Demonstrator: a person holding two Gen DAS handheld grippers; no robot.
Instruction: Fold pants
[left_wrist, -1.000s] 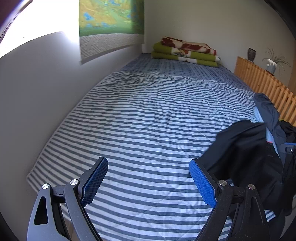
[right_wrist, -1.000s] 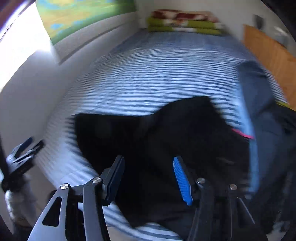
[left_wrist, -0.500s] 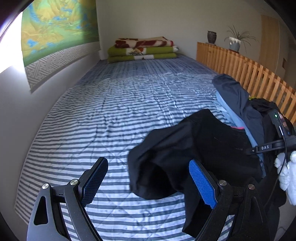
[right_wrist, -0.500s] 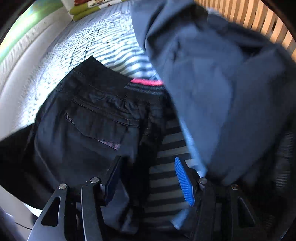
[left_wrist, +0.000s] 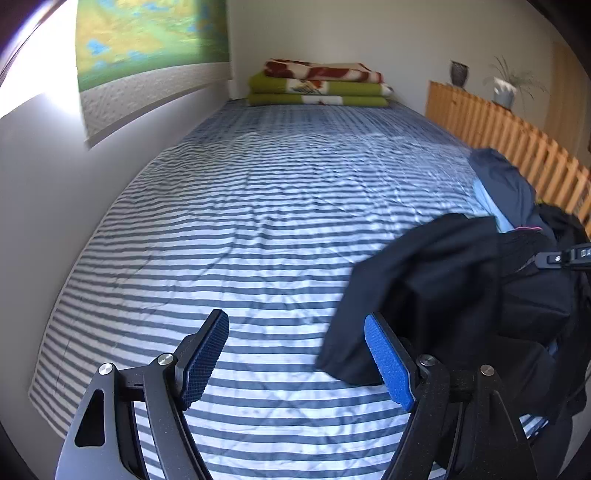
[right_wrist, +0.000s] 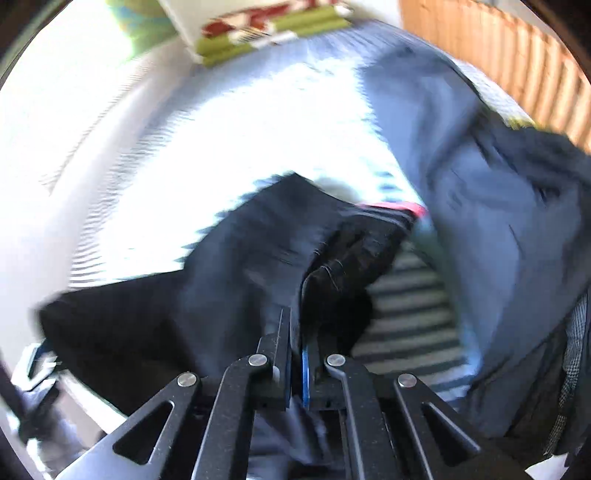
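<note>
The right gripper (right_wrist: 293, 332) has its jaws pressed together on a fold of the black fabric pants (right_wrist: 229, 273), which stretch from the pinch leftward across the blue-and-white striped bedsheet (right_wrist: 406, 310). The left gripper (left_wrist: 295, 354) has its jaws spread wide and closing, with only sheet between them; the pants' hem lies just behind its right blue pad. Only the left wrist view shows the pants bunched, long axis running right toward a heap of dark blue clothes (left_wrist: 506, 184) beside the wooden slatted rail (left_wrist: 517, 140).
</note>
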